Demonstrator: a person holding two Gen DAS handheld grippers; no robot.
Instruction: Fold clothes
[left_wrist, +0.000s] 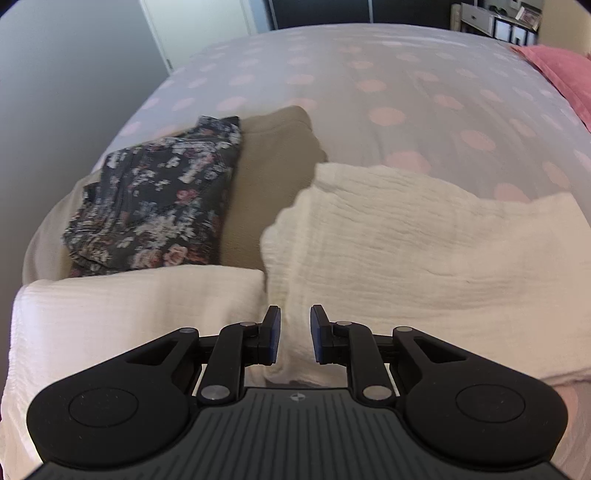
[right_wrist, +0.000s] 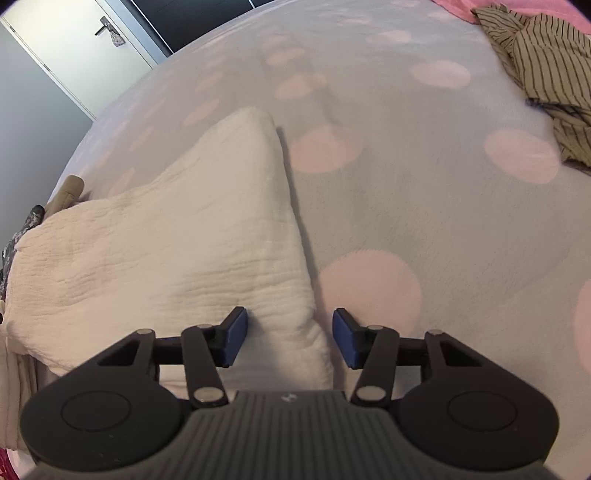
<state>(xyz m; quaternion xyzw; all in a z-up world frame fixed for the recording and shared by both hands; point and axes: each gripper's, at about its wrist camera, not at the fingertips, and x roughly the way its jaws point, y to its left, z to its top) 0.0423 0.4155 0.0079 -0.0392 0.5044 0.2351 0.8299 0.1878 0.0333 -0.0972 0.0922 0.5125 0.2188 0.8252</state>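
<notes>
i hold both the left gripper (left_wrist: 294, 334) and right gripper (right_wrist: 290, 338) parted, fabric between their fingers unclamped; pinch the cream cloth (left_wrist: 406, 240) corners fully, keeping edges aligned.

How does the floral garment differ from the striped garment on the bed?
The floral garment is dark with pink and white flowers; the striped garment is tan with thin dark stripes. The floral one lies folded on a tan piece; the striped one lies crumpled, unfolded. Both rest on the dotted bedspread.
</notes>
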